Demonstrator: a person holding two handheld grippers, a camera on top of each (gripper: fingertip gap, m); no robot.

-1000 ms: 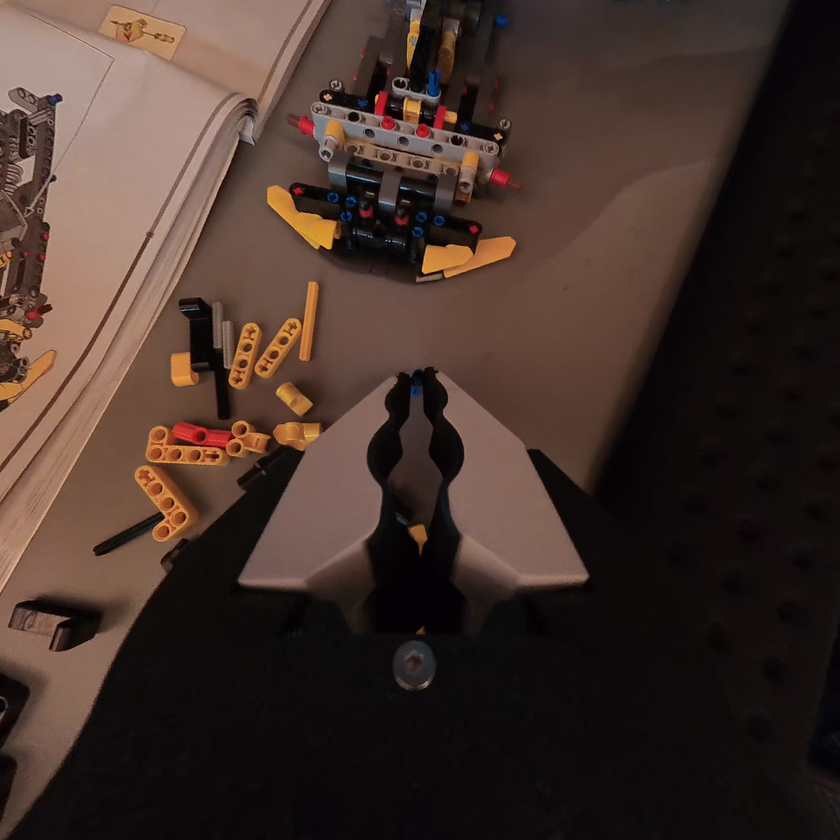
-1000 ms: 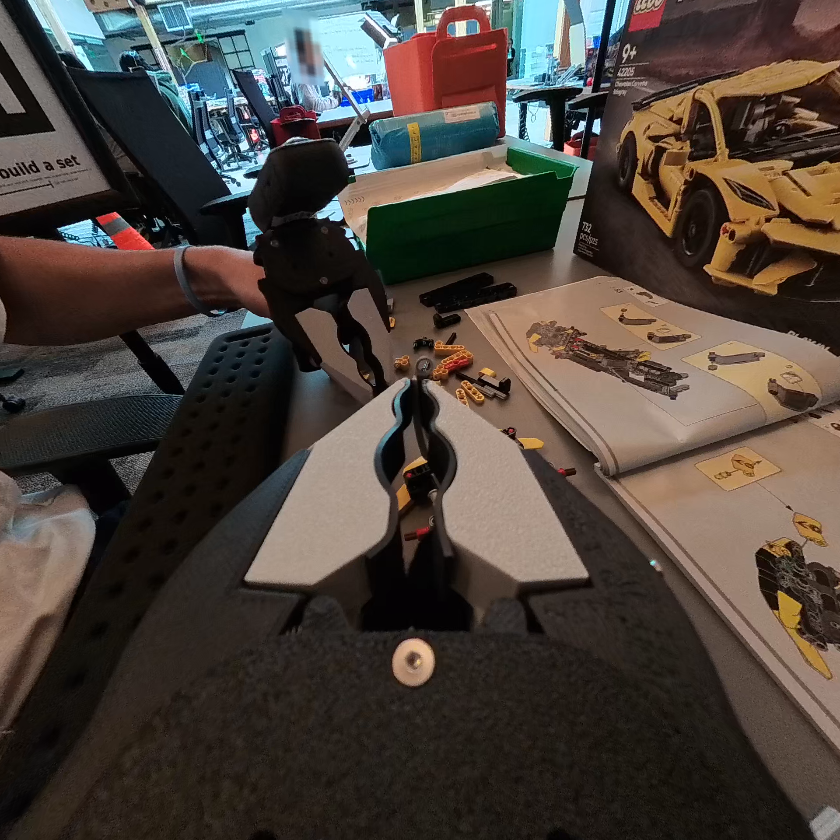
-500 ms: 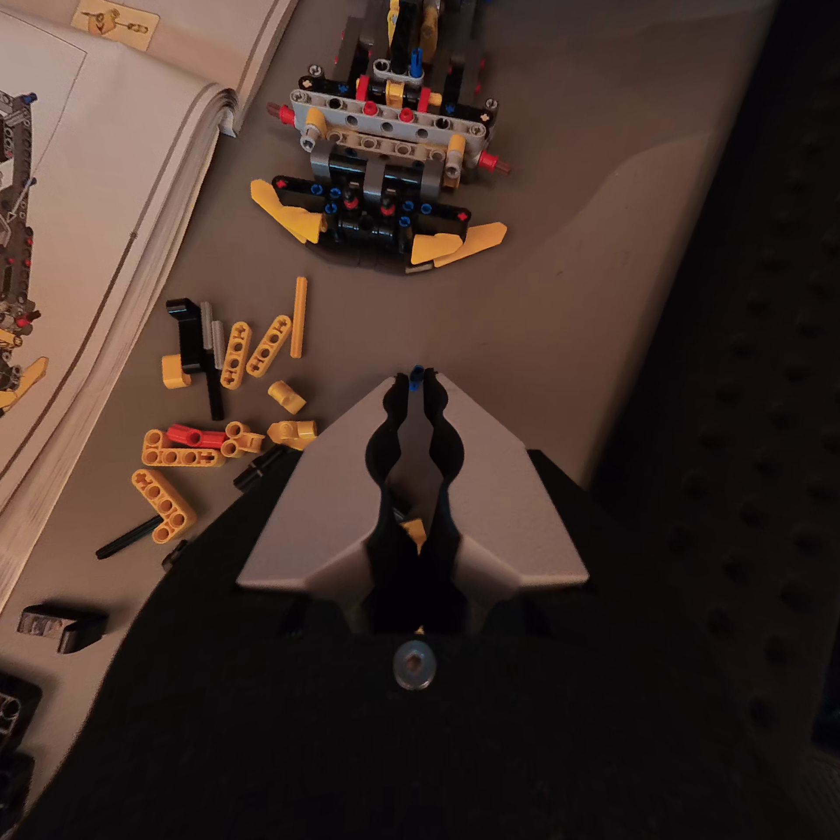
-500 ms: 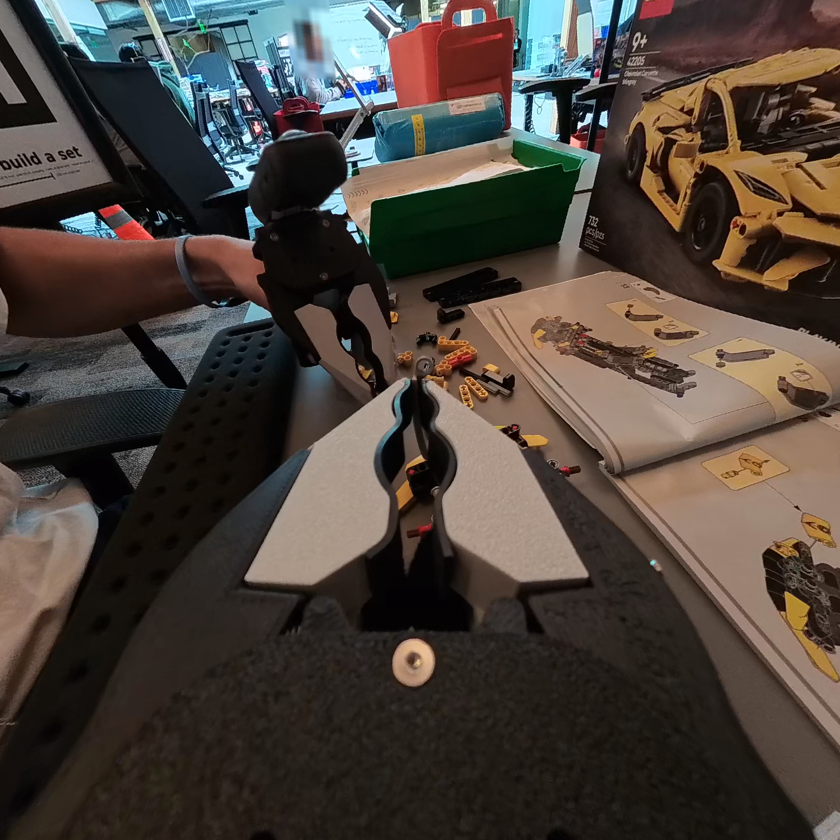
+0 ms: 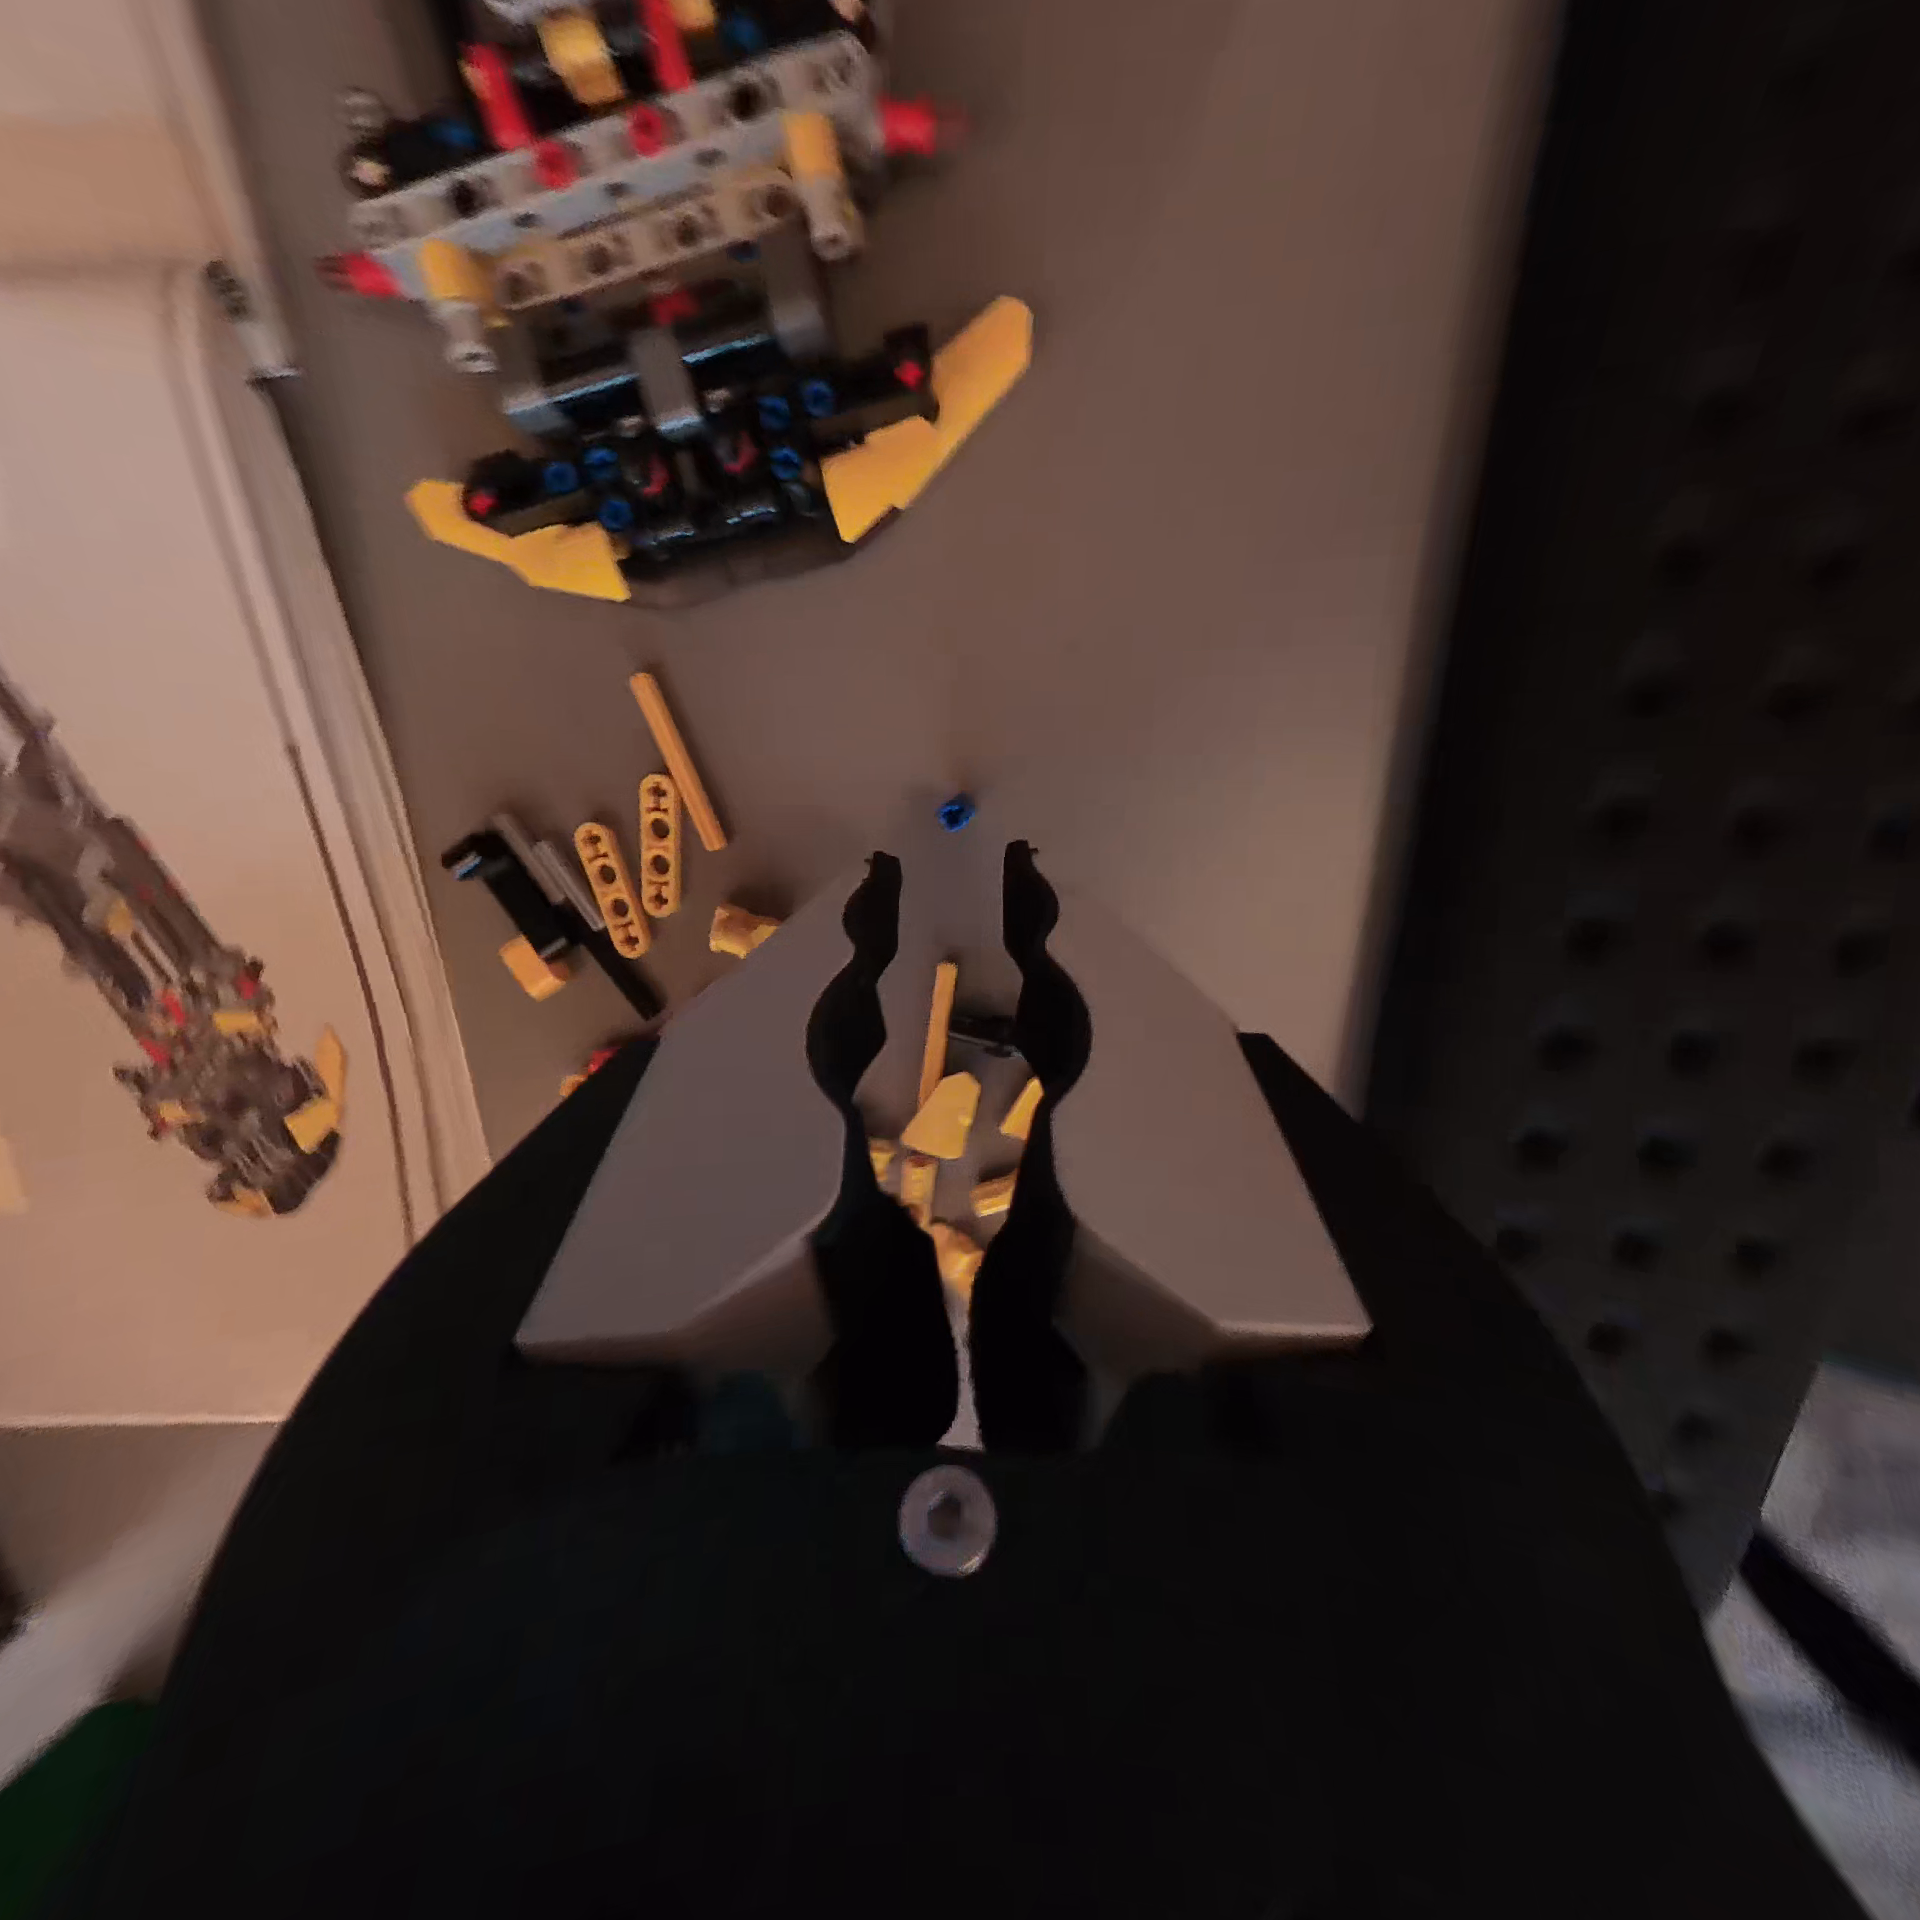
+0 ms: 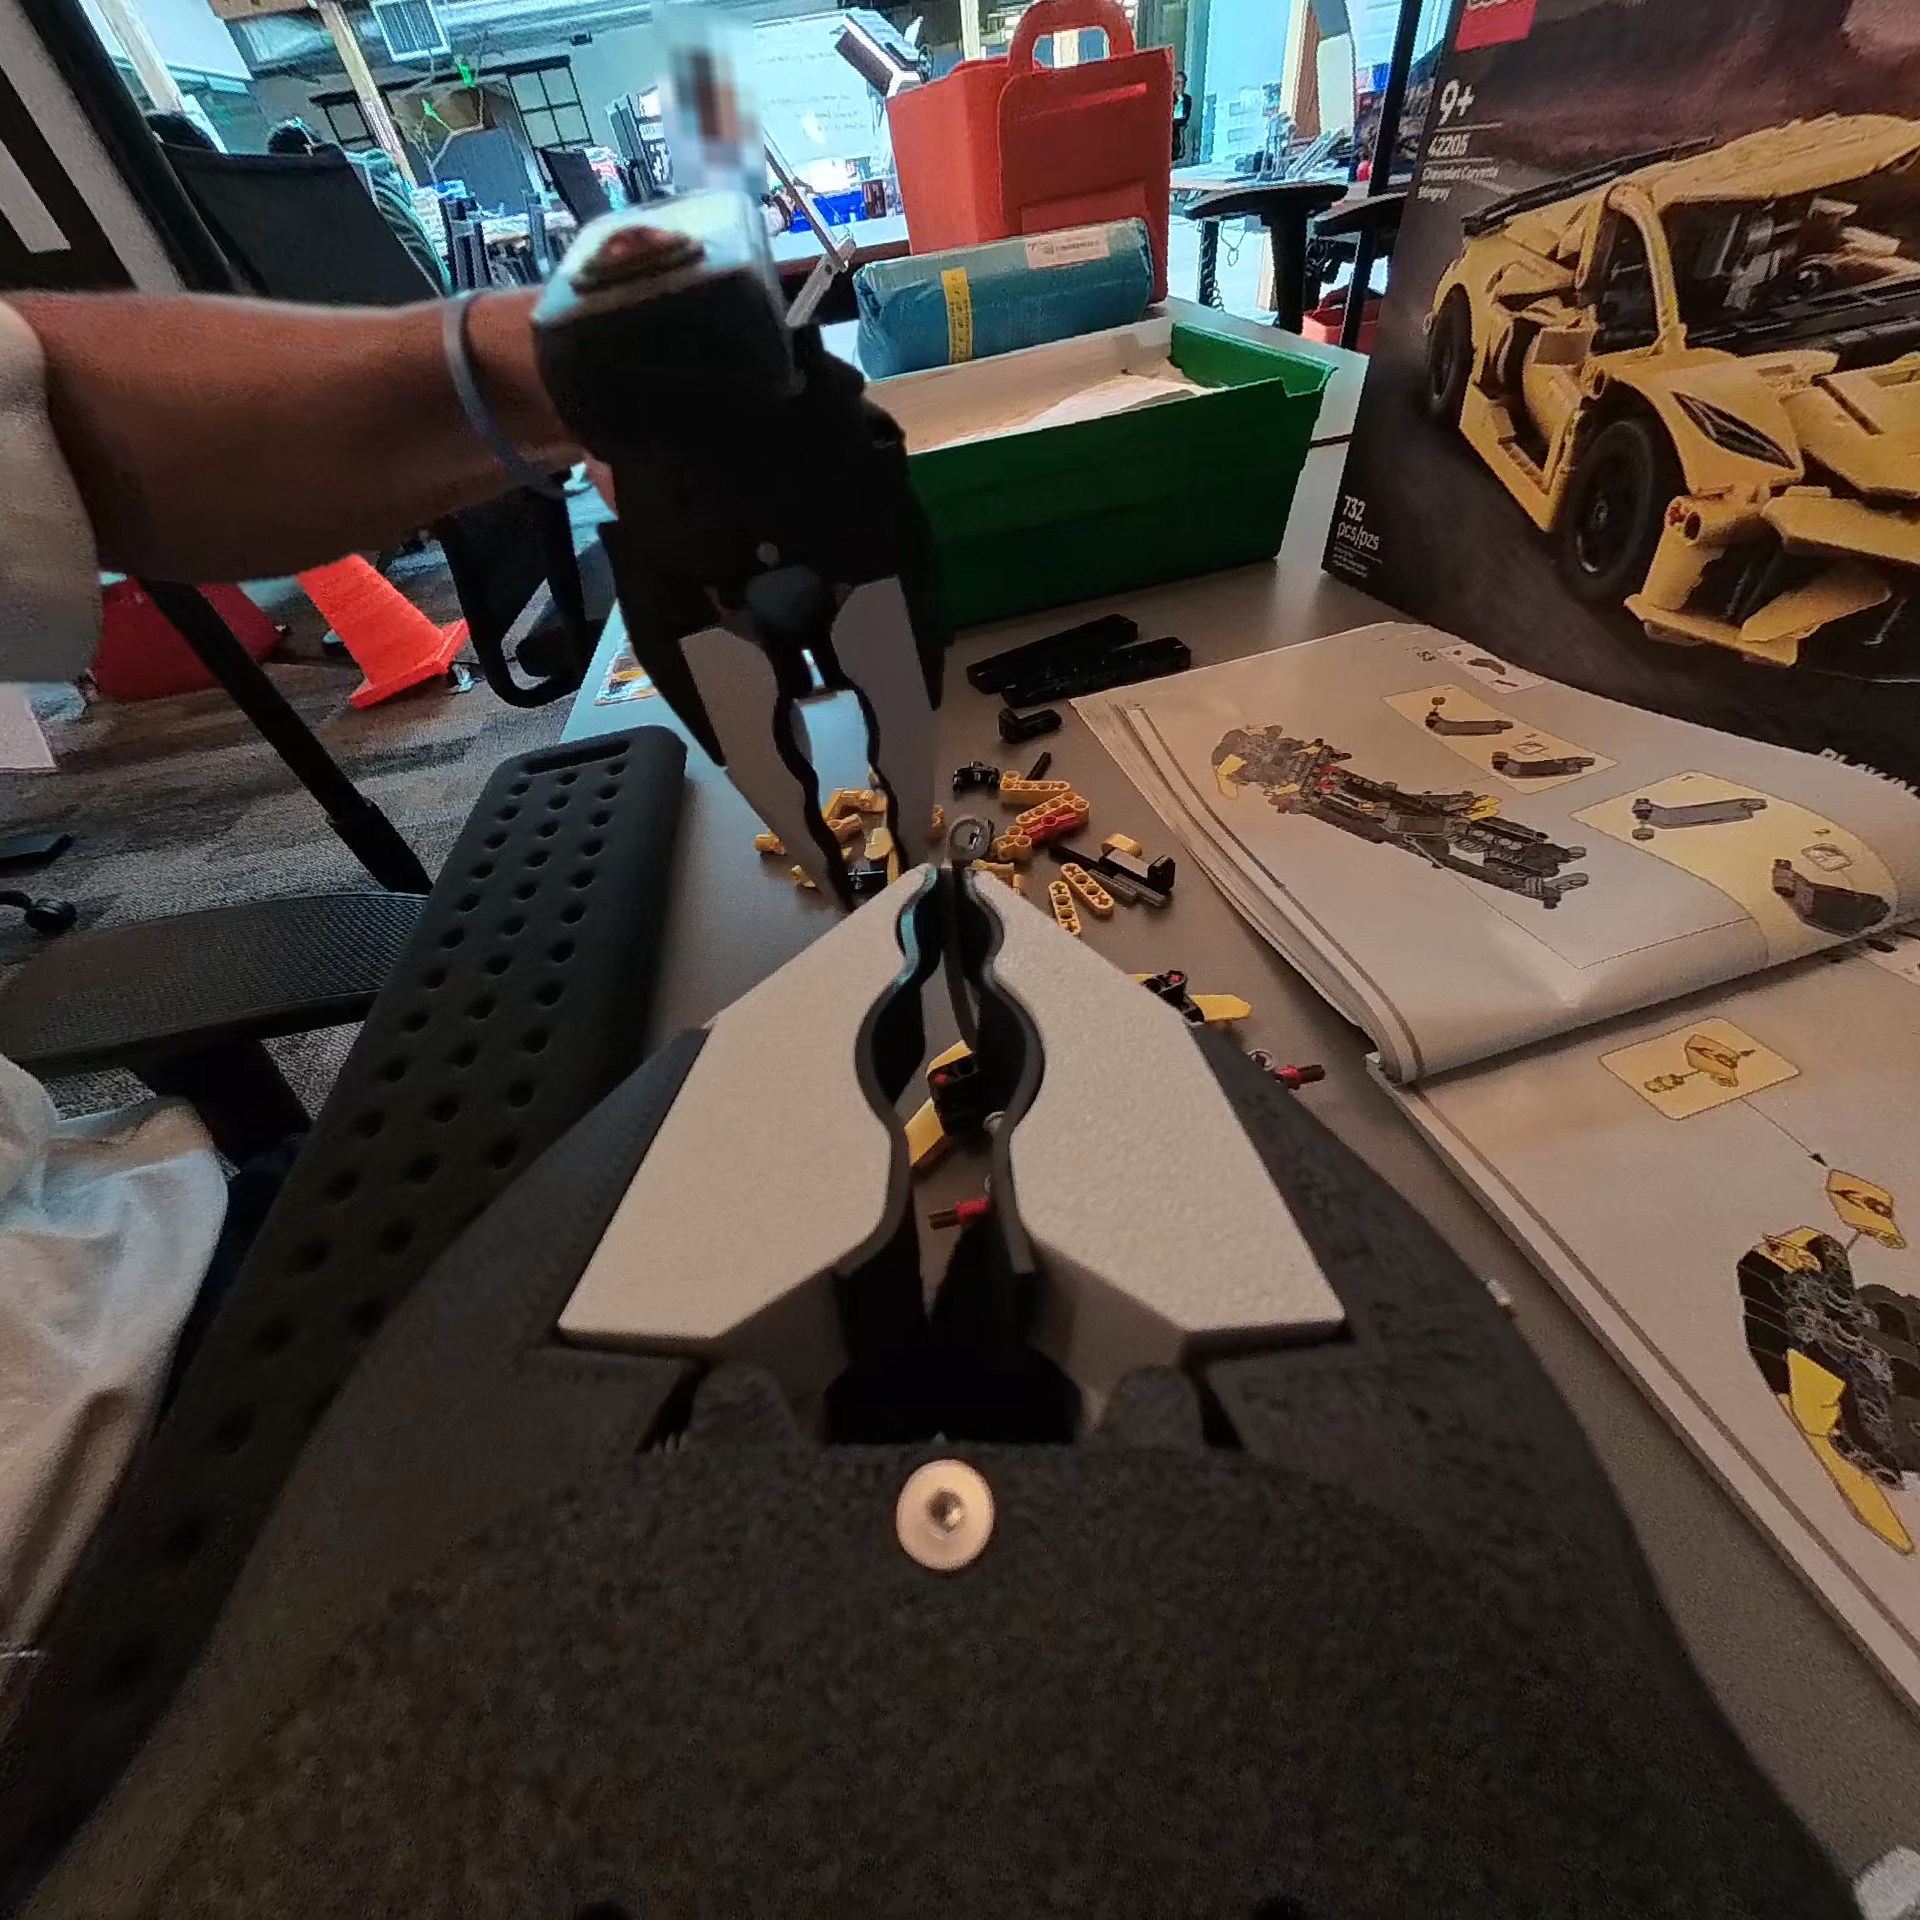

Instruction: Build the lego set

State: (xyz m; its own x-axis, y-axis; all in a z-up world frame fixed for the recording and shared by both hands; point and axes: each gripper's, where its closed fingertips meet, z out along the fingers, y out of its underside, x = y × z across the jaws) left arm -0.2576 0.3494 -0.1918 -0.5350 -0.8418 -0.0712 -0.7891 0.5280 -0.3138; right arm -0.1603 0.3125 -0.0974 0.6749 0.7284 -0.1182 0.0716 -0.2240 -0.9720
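Left gripper (image 5: pixel 954 854) jaws apart, empty; small blue plastic pin (image 5: pixel 953 811) lies just beyond its tips. Right gripper (image 6: pixel 954 875) jaws closed on a small grey round piece (image 6: pixel 970 833), farther off.

The left wrist view looks steeply down onto the surface (image 5: pixel 1195 623) from close above, with the half-built car (image 5: pixel 675 343) at 12 o'clock. The right wrist view faces level across it. Both share the loose pieces (image 6: pixel 1081 842) and the open booklet (image 6: pixel 1475 831).
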